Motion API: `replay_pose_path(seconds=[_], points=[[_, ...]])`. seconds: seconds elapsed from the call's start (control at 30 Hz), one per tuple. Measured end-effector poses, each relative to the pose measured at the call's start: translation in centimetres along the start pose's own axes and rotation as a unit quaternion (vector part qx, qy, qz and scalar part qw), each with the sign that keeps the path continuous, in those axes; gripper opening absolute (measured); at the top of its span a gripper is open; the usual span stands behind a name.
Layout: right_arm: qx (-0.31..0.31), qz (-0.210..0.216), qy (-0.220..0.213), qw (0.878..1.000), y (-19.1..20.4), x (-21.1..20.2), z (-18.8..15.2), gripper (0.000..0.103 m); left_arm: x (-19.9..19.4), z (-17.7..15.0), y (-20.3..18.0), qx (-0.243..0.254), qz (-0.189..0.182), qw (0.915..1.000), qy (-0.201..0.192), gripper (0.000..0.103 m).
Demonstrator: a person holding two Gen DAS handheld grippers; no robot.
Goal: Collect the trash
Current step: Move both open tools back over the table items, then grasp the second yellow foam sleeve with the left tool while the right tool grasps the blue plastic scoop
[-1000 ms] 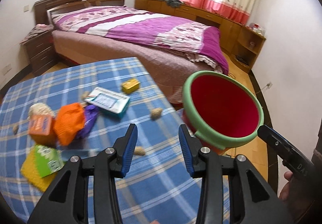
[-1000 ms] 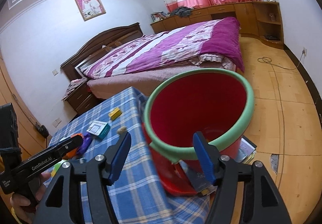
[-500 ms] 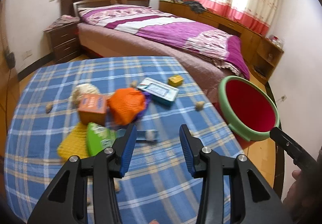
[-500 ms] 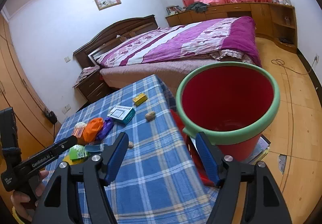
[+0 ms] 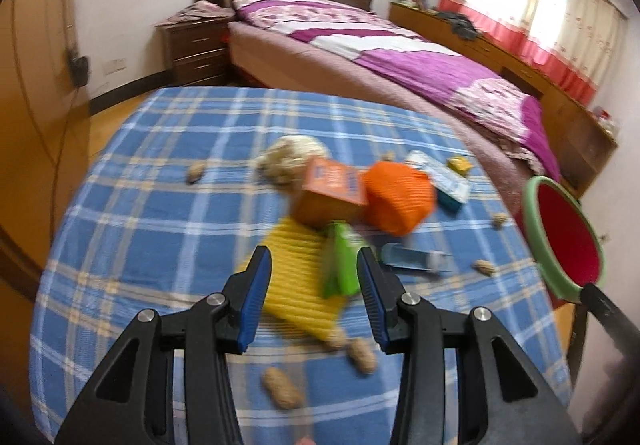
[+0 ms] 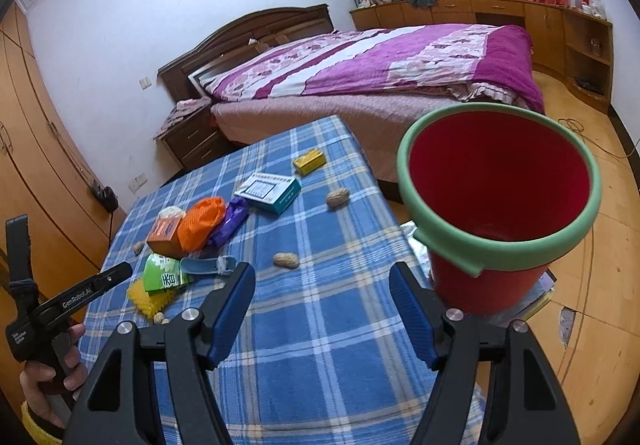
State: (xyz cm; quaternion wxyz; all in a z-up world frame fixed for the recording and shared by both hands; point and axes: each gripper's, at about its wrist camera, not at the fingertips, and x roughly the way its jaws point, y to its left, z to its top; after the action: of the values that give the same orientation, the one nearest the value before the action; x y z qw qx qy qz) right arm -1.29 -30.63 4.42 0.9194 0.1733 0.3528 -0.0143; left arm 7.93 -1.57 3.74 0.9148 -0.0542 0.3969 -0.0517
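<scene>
In the left wrist view, the left gripper (image 5: 314,287) is held with jaws apart and empty above the bench (image 5: 168,181), aimed at the green packet (image 5: 340,265) lying on the yellow sponge (image 5: 298,277) amid the other uncollected litter near the bench's middle. In the right wrist view, the right gripper (image 6: 322,309) is likewise seen with jaws apart and empty, and the red bin (image 6: 500,205) beside the bench's right edge appears to hold nothing, so collection is judged barely begun, with the peanuts (image 6: 286,260) and boxes (image 6: 272,191) left.
</scene>
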Motion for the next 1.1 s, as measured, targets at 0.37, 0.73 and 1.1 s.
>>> replay_pose_path(seconds=[0.37, 0.73, 1.1], points=[[-0.007, -0.004, 0.022, 1.0, 0.9, 1.3, -0.6, 0.073, 3.5, -1.3, 2.7, -0.035, 0.018, 0.9982, 0.046, 0.061], [-0.014, -0.005, 0.032, 0.999, 1.5, 2.0, -0.7, 0.073, 4.8, -1.7, 2.6, -0.044, 0.022, 0.9974, 0.052, 0.061], [-0.036, 0.004, 0.041, 0.998, 3.2, 2.7, -0.7, 0.073, 3.8, -1.6, 2.5, -0.061, -0.064, 0.9954, 0.038, 0.019]])
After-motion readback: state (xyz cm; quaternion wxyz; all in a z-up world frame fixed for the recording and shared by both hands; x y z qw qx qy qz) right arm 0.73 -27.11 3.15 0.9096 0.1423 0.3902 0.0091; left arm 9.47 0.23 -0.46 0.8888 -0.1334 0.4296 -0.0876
